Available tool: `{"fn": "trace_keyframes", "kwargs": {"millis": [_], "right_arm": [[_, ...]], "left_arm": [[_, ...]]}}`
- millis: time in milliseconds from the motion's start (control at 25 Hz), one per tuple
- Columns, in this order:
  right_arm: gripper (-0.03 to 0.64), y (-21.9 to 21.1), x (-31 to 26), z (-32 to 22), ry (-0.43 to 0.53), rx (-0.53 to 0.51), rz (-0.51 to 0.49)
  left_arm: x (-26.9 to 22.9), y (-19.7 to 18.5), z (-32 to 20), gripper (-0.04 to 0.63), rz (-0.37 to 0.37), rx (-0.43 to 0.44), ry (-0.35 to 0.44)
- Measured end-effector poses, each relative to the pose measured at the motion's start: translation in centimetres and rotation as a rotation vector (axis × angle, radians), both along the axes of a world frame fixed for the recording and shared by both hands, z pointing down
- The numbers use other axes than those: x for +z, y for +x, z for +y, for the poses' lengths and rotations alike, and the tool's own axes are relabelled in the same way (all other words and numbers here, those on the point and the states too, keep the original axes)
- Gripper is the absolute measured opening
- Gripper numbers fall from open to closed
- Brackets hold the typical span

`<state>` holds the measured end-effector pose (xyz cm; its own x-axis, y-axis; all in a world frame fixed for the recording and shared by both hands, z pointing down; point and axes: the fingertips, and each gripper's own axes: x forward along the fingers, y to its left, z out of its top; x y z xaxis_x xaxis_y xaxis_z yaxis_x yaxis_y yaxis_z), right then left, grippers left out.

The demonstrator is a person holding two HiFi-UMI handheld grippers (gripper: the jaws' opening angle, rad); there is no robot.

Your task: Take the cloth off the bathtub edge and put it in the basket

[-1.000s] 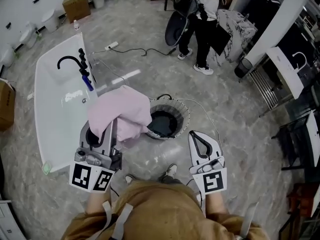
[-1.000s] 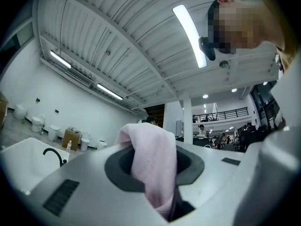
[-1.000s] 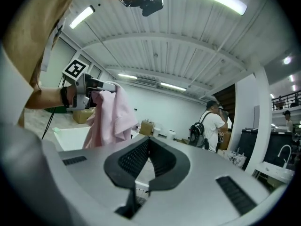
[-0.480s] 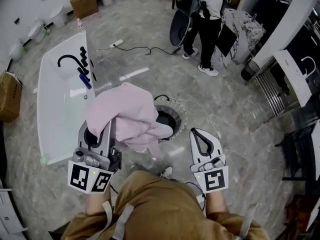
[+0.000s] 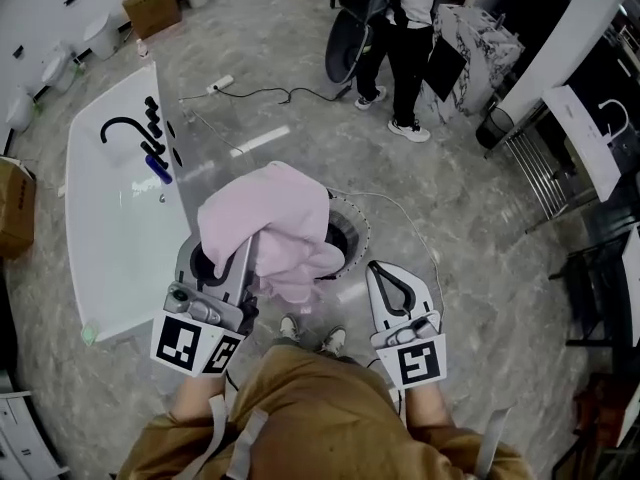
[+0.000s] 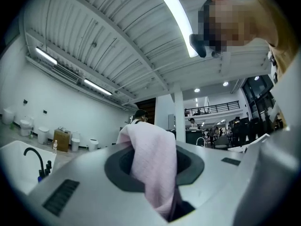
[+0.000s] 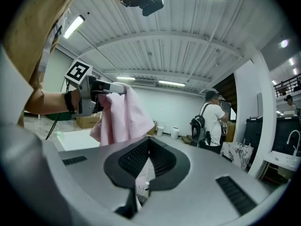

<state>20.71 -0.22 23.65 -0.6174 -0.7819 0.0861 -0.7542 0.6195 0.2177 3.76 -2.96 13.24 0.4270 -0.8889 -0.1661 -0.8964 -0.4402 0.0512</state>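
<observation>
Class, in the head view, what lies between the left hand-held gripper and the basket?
The pink cloth. Clamped in the left hand-held gripper, it hangs out towards the basket and covers the basket's left side. The head view shows this.

cloth [image 5: 268, 213]: we see pale pink
bathtub [image 5: 108, 230]: we see white
tap [image 5: 118, 125]: we see black
basket [image 5: 361, 232]: we find it dark inside
floor [image 5: 480, 230]: we see grey marbling

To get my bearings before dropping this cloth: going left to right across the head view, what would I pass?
cardboard box → bathtub → cloth → right gripper → metal rack
</observation>
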Motion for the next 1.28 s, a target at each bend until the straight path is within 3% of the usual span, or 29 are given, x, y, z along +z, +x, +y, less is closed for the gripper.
{"fn": "trace_keyframes", "kwargs": {"millis": [240, 800, 1040, 1280], "right_arm": [[0.003, -0.8, -0.4, -1.1, -0.010, 0.022, -0.014], [0.005, -1.1, -0.1, -4.4, -0.031, 0.088, -0.007], [0.005, -0.9, 4.0, -6.7, -0.109, 0.127, 0.028], [0.003, -2.3, 12.6, -10.5, -0.184, 0.119, 0.062]], "left_arm": [[2.2, 0.7, -3.6, 0.101, -0.019, 0.037, -0.041], [2.7, 0.8, -10.1, 0.101, -0.008, 0.091, -0.030], [10.0, 2.1, -12.4, 0.102, -0.031, 0.131, -0.116], [22.4, 3.1, -14.7, 0.103, -0.062, 0.171, -0.226]]}}
